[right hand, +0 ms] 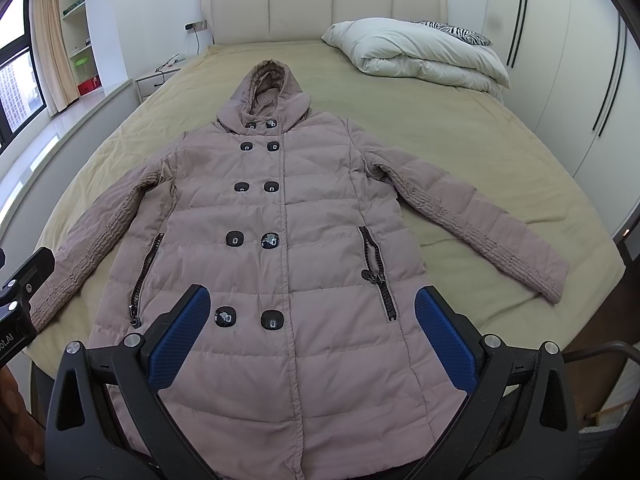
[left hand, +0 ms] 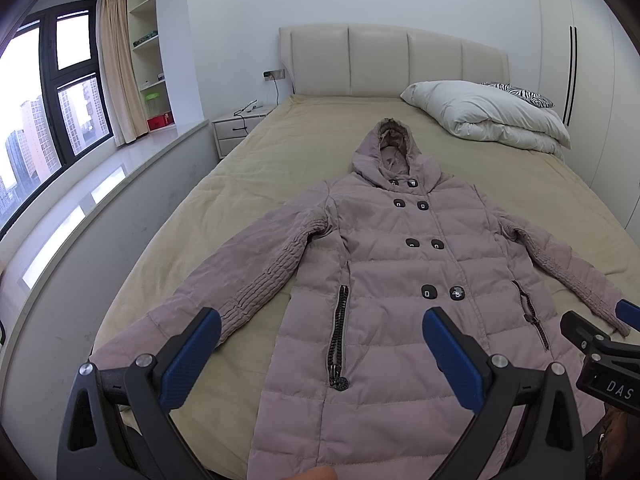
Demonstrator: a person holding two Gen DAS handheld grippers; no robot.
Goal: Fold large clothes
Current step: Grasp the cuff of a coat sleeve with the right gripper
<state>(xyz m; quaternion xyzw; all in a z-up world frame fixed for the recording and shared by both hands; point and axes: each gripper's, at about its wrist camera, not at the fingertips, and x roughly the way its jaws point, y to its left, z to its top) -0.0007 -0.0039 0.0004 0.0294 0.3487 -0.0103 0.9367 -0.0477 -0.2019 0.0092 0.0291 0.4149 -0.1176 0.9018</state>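
Mauve quilted coat (left hand: 384, 288) laid flat, front side up, on bed (left hand: 248, 168) with tan cover. Long axis along bed length: hood (left hand: 390, 144) toward headboard (left hand: 392, 60), hem toward cameras at foot end. Both sleeves spread outward and down, angled away from body, cuffs near bed edges. Double row of dark buttons (right hand: 256, 188) down front, fastened; 2 zip pockets, 1 each side of waist.

Left gripper (left hand: 320, 356) wide open, blue pads (left hand: 188, 360) far apart, holding nothing; hovers above lower part of coat, spanning left zip pocket (left hand: 338, 332). Contact with fabric cannot be told, looks apart.

Right gripper (right hand: 310, 334) also wide open, nothing between pads (right hand: 448, 340), above lower front of coat with bottom button pair (right hand: 248, 318) seen between fingers. Looks apart from fabric.

Each gripper partly visible at edge of other's view, side by side near foot of bed.

Folded white duvet (right hand: 416, 52) at top right of bed by headboard, zebra pillow (right hand: 460, 32) behind it. Nightstand (left hand: 240, 128) left of bed, window (left hand: 52, 92) and curtain (left hand: 118, 64) further left. White wardrobe (right hand: 560, 60) on right.
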